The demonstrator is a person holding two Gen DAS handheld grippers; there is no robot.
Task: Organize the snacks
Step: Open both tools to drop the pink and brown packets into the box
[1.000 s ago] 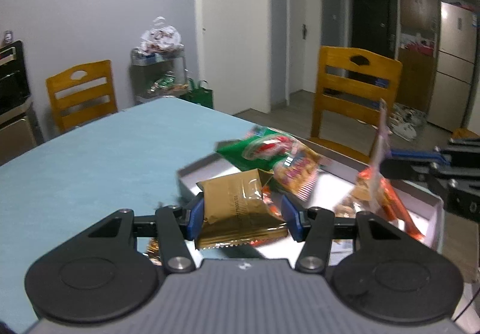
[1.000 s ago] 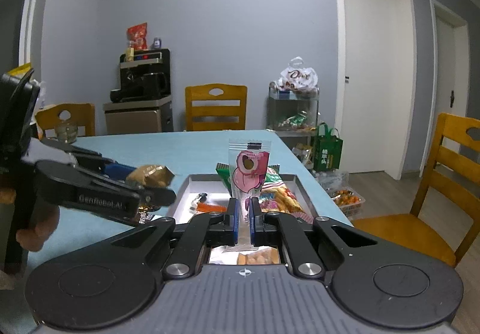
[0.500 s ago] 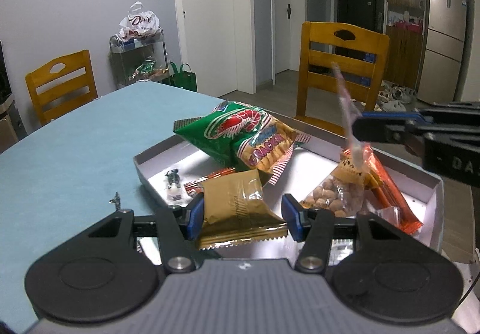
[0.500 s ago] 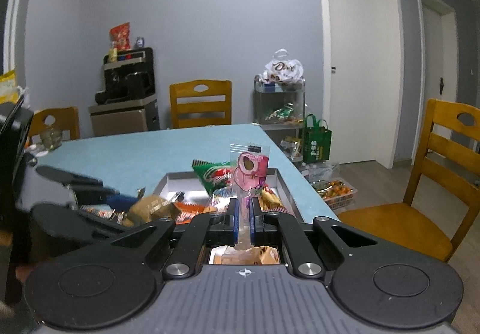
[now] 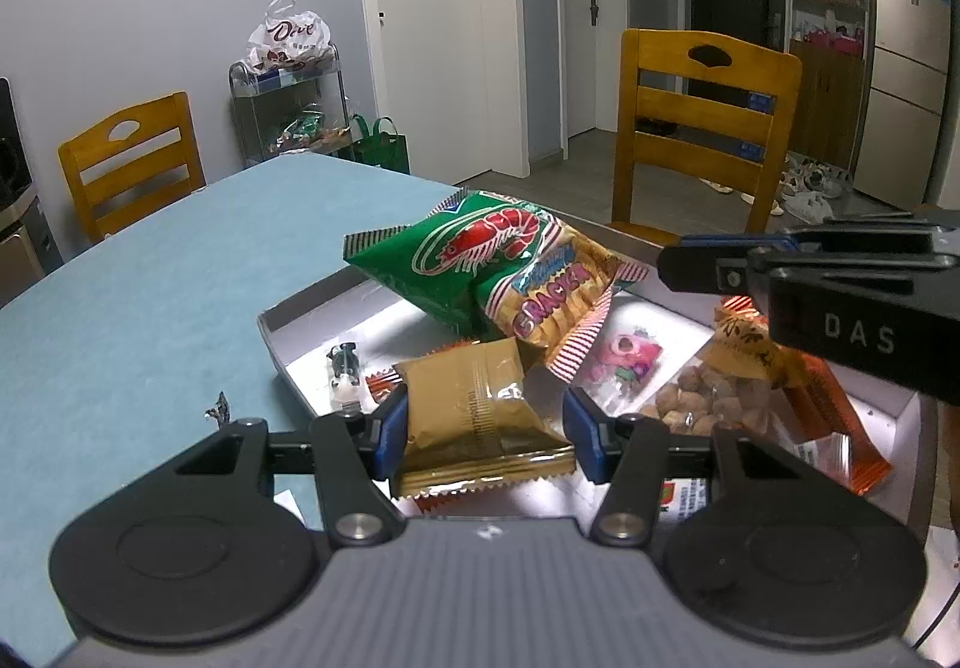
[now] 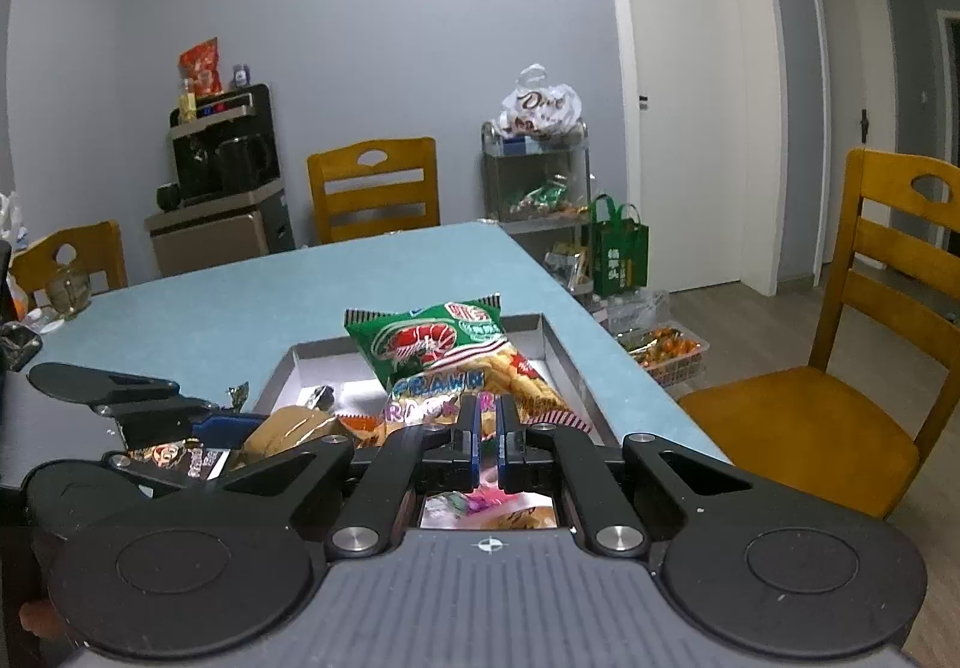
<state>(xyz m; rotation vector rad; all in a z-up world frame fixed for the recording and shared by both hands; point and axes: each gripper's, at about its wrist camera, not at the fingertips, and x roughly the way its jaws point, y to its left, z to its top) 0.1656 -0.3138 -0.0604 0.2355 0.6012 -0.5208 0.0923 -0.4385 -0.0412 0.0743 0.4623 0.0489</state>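
Note:
My left gripper (image 5: 489, 431) is shut on a gold foil packet (image 5: 474, 404), held just above the near left corner of the grey tray (image 5: 270, 332). In the tray lie a green prawn cracker bag (image 5: 498, 260), a bag of nuts (image 5: 708, 398), an orange bar (image 5: 834, 416) and a clear packet with a pink picture (image 5: 624, 359). My right gripper (image 5: 672, 263) hovers over the tray's right side, fingers shut. In the right wrist view the right gripper (image 6: 487, 416) shows no packet standing between its fingers; the pink packet (image 6: 480, 500) lies beneath them.
The tray sits at the corner of a table with a blue cloth (image 5: 150, 308). A small wrapped sweet (image 5: 219, 410) lies left of the tray. Wooden chairs (image 5: 702, 128) stand around the table, and a wire cart (image 6: 534, 176) stands by the wall.
Both grippers came lower and closer over the tray. The pink packet that stood upright between the right fingers now lies in the tray. The gold packet stays held.

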